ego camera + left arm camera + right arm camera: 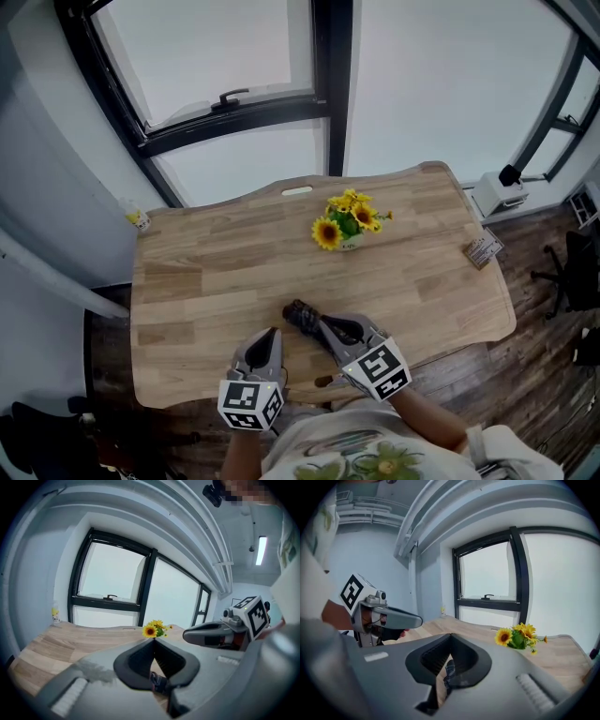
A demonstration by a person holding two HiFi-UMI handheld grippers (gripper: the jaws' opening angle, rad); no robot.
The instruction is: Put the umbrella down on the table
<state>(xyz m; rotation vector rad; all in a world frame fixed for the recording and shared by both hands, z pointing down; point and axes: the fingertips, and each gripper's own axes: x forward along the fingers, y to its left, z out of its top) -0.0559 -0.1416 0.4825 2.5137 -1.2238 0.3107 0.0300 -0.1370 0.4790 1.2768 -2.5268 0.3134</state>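
A dark folded umbrella (pixel 298 314) lies on the wooden table (pixel 206 281) near its front edge, partly hidden under my right gripper (pixel 323 324). That gripper hovers above it with its jaws shut and nothing between them; through the gap behind the tips, the right gripper view shows a bit of the umbrella (pixel 449 670) below. My left gripper (pixel 274 333) hangs just left of the umbrella, its jaws also shut and empty. In the left gripper view the right gripper (pixel 187 633) shows at the right, and a dark piece of the umbrella (pixel 157 681) shows below the jaws.
A small pot of sunflowers (pixel 349 223) stands at the table's middle back. A small card stack (pixel 483 248) lies at the right edge and a little bottle (pixel 139 218) at the back left corner. Windows run behind the table; a black chair (pixel 572 272) stands at the right.
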